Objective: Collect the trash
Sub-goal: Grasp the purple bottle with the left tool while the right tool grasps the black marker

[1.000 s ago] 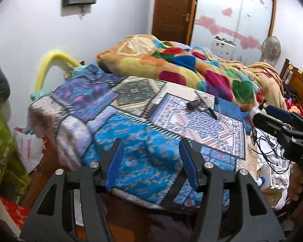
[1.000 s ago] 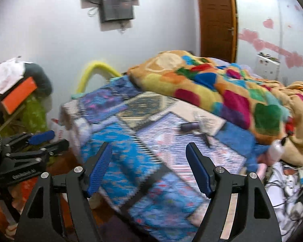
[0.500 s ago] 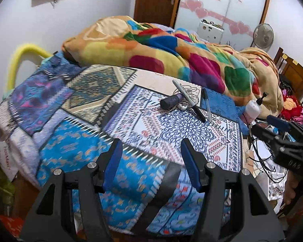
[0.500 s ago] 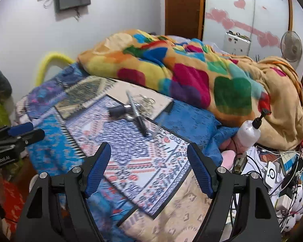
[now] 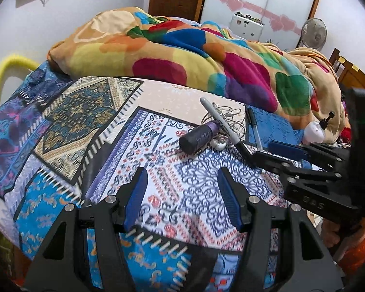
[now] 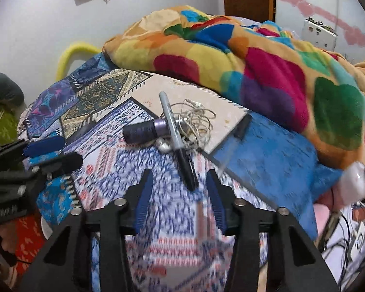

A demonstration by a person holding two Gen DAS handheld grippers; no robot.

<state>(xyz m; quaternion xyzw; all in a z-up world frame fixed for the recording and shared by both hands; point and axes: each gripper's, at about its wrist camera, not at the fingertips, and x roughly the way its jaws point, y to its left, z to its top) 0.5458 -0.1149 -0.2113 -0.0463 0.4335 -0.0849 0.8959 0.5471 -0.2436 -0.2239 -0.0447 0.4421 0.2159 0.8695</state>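
On the patterned bedspread lies a small pile: a dark purple tube, a grey-and-black marker, a tangle of white earphone cable and a second pen. My left gripper is open and empty, just short of the pile. My right gripper is open and empty, its fingers either side of the marker's black end. It also shows in the left wrist view, beside the pile.
A bright patchwork blanket is heaped behind the pile. A blue cloth lies to its right, with a white pump bottle beyond. Cables and chargers clutter the right side. A yellow foam hoop stands by the wall.
Both grippers have moved forward over the bed toward the pile. The right gripper has closed in on the marker and its jaws have narrowed somewhat.
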